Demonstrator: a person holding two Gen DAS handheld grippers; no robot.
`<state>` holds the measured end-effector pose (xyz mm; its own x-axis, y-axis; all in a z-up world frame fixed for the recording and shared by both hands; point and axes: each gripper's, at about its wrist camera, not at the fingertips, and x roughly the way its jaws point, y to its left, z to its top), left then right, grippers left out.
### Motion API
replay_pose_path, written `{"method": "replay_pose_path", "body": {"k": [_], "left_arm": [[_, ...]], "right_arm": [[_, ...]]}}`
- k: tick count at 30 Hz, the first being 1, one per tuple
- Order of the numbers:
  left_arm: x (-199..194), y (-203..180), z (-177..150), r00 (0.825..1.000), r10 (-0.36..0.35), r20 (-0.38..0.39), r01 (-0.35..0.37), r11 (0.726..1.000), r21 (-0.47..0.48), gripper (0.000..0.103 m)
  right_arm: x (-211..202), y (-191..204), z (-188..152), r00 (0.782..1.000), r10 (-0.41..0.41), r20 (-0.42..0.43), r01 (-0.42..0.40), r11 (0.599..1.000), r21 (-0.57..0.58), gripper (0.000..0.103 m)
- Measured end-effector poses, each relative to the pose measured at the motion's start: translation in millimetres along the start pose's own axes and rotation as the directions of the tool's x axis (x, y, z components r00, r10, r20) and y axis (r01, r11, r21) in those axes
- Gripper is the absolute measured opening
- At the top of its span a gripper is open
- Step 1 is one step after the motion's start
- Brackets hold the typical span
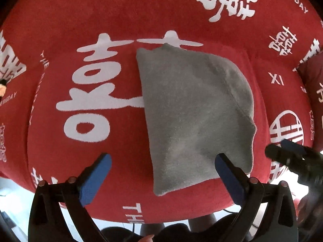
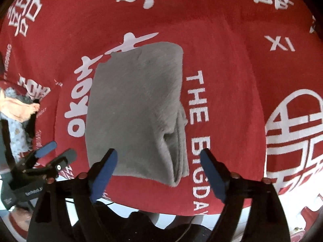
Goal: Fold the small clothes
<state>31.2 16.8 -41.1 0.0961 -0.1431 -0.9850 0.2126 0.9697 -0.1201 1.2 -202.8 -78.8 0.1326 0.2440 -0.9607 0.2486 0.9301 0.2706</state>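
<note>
**Ana:** Under both sets of fingers spreads the red blanket [image 1: 181,20], white characters all over it, filling everything beyond the tips.

**Ben:** And the grey garment [image 1: 193,111] lies folded flat on it, just past the fingertips, its near edge showing between the left gripper [image 1: 163,161] pads.

**Ana:** Left gripper's fingers are spread wide, nothing pinched. Right gripper [image 2: 159,159] likewise, splayed above the garment's near end, clear of the cloth.

**Ben:** Off beyond the right gripper's left finger, a heap of pale clothes [image 2: 18,109] sits at the edge.
</note>
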Motion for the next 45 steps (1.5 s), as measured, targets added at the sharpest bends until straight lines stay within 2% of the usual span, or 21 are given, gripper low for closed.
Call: {"method": "replay_pose_path", "body": {"k": [2, 5, 24, 38, 45], "left_arm": [[-0.7, -1.4, -0.8, 1.0, 0.01, 0.001, -0.01, 1.0, -0.004, 0.103], [-2.7, -4.4, -2.1, 0.999, 0.045, 0.008, -0.045, 0.999, 0.014, 0.103], [0.4, 1.4, -12.9, 0.992, 0.128, -0.005, -0.128, 0.992, 0.02, 0.103], [6.5, 7.6, -16.1, 0.993, 0.112, -0.034, -0.111, 0.993, 0.031, 0.103], [11.2, 9.2, -16.3, 0.993, 0.098, -0.059, -0.096, 0.995, 0.038, 0.103]], "right_arm": [[-3.7, 10.1, -3.4, 0.998, -0.05, 0.027, 0.051, 0.998, -0.023, 0.103], [-5.5, 19.1, -3.8, 0.995, -0.081, 0.05, 0.083, 0.996, -0.031, 0.103], [2.1, 30.5, -4.5, 0.991, -0.134, 0.015, 0.134, 0.991, -0.014, 0.103], [2.7, 36.6, -3.6, 0.981, -0.195, 0.016, 0.195, 0.981, -0.014, 0.103], [6.8, 41.5, -2.7, 0.98, -0.196, 0.008, 0.197, 0.98, -0.024, 0.103]]}}
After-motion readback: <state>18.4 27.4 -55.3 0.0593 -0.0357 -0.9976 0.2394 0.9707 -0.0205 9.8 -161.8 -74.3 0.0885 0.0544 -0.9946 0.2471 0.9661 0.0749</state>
